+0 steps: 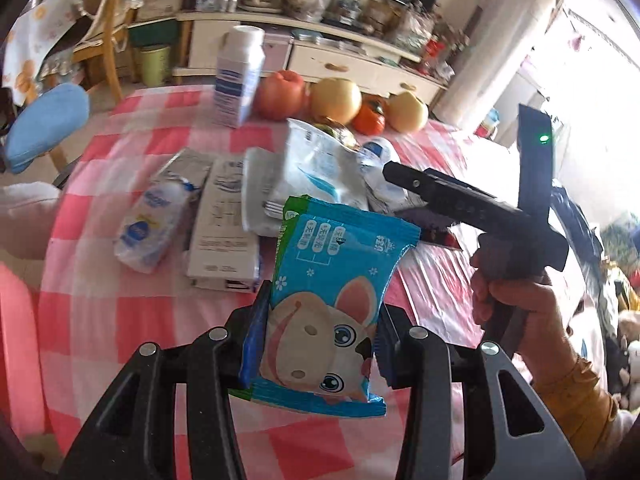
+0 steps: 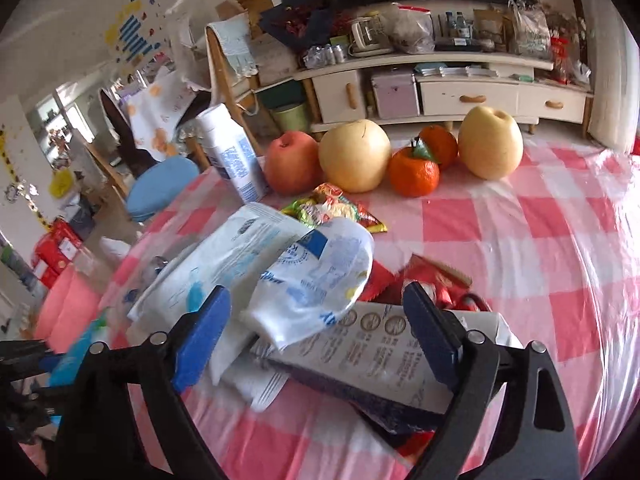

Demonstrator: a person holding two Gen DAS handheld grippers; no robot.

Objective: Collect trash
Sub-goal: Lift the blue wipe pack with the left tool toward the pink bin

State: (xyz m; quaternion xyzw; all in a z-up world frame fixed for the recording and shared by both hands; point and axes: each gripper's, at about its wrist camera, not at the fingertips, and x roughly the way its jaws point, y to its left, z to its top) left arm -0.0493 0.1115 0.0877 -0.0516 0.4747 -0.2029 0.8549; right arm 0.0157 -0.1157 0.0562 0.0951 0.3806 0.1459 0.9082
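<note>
My left gripper (image 1: pixel 322 308) is shut on a blue snack wrapper (image 1: pixel 332 264) printed with a cartoon dog, held upright above the table. My right gripper (image 2: pixel 316 320) stands open over a heap of trash. A crumpled white and blue plastic bag (image 2: pixel 320 280) and a flattened printed carton (image 2: pixel 380 344) lie between its blue pads (image 2: pixel 204 332), which do not press on them. A red wrapper (image 2: pixel 432 280) and a colourful candy wrapper (image 2: pixel 332 208) lie just beyond. In the left wrist view a tissue pack (image 1: pixel 152 224) and a flat white box (image 1: pixel 224 228) lie left of the heap.
The table has a pink and white checked cloth (image 2: pixel 540 240). At its far edge stand an upright milk carton (image 2: pixel 232 156), an apple (image 2: pixel 292 164), two pears (image 2: pixel 356 156) and two oranges (image 2: pixel 412 172). A blue-cushioned chair (image 1: pixel 48 128) is at the left, a cluttered cabinet (image 2: pixel 460 100) behind.
</note>
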